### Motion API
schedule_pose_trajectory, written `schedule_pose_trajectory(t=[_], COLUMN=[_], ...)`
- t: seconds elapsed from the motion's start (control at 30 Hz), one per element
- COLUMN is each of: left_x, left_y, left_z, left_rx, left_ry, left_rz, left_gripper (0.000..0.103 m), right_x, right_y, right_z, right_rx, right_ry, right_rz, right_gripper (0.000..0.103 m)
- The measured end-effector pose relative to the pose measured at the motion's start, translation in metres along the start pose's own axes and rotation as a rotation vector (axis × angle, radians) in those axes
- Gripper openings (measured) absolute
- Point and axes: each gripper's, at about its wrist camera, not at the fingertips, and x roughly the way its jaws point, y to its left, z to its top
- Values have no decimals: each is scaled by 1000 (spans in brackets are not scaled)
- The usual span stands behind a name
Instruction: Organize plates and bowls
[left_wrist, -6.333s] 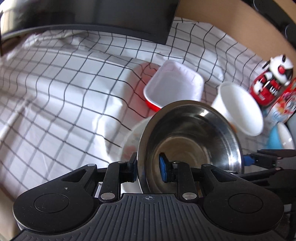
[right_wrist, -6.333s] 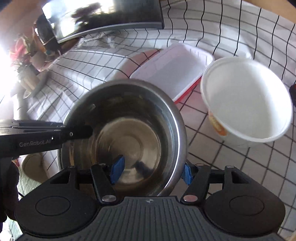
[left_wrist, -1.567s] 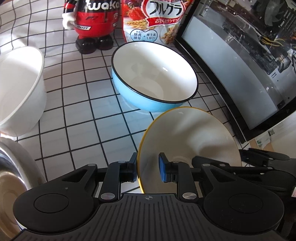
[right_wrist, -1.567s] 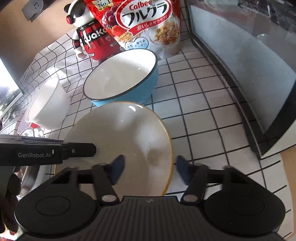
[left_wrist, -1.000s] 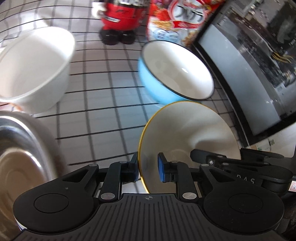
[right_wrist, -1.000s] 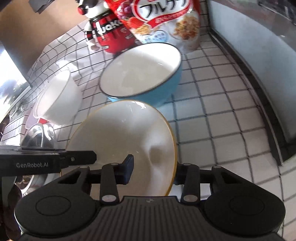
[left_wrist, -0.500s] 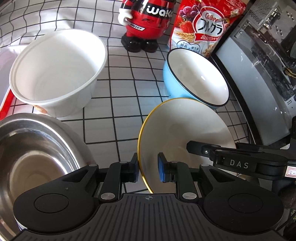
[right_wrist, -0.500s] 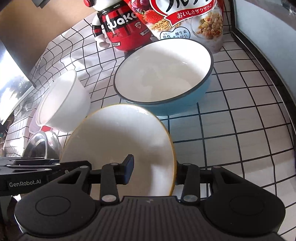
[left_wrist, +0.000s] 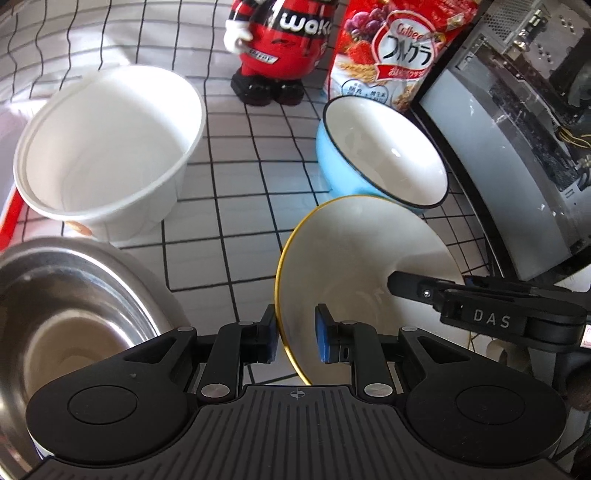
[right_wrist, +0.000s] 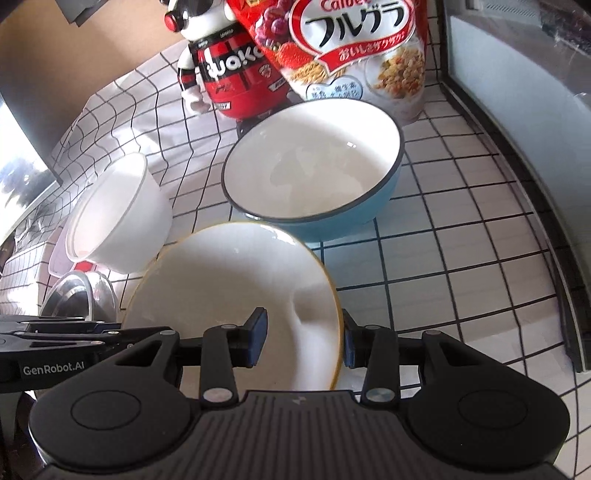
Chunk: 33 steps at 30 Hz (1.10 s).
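Pointing steeply down, your left gripper (left_wrist: 295, 339) and right gripper (right_wrist: 301, 341) both clamp the yellow-rimmed bowl's (left_wrist: 354, 266) opposite rims.

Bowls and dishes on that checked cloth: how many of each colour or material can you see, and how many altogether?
White plastic bowl: 1
Light blue bowl with a dark rim: 1
Shiny steel bowl: 1
Cream dish with a yellow rim, gripped at its rim from both sides: 1
Red-edged white tray, mostly hidden: 1
Total: 5
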Motion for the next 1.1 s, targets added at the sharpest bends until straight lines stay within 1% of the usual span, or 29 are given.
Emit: schedule_pose_trajectory(t=[0.1, 0.23, 0.3, 0.37, 0.43, 0.47, 0.5, 0.57, 0.6, 0.67, 0.7, 0.73, 0.8, 0.9, 1.0, 1.1], left_x=[-16, -44, -54, -60, -61, -60, -59, -52, -48, -44, -41, -37, -26, -6, 19, 35], left_y=[1, 11, 17, 22, 23, 22, 20, 17, 15, 8, 6, 4, 1, -13, -22, -29], left_z=[2, 11, 17, 28, 39, 45, 51, 63, 69, 76, 81, 87, 100, 120, 136, 143], left_rx=[35, 57, 61, 63, 95, 116, 127, 109, 100, 112, 110, 86, 65, 105, 101, 119], left_ry=[-44, -114, -142, -143, -141, -148, -156, -158, -160, -184, -196, -192, -173, -145, -94, -72], left_rz=[-4, -50, -91, -155, -204, -210, -205, -198, -208, -209, -188, -171, -175, -122, -104, -45], left_gripper=[23, 23, 23, 23, 23, 23, 23, 23, 23, 23, 23, 23, 23, 23, 23, 23], right_x=[-12, -33, -43, -48, -51, -52, -52, -51, -50, -49, -49, -47, -44, -39, -23, -8], right_y=[3, 9, 14, 17, 22, 25, 26, 24, 23, 20, 17, 15, 9, -2, -19, -31], right_z=[2, 8, 12, 18, 26, 31, 35, 42, 44, 48, 49, 52, 58, 68, 84, 98], right_rx=[18, 38, 54, 71, 65, 58, 55, 58, 50, 18, -3, -7, -26, -78, -44, -21], right_ry=[-30, -101, -129, -133, -135, -143, -147, -149, -160, -191, -210, -219, -216, -220, -182, -157], right_rz=[-30, -95, -138, -167, -181, -188, -199, -218, -225, -225, -224, -232, -213, -167, -161, -156], right_gripper=[40, 42, 46, 48, 49, 51, 53, 65, 69, 82, 83, 84, 84, 84, 83, 79])
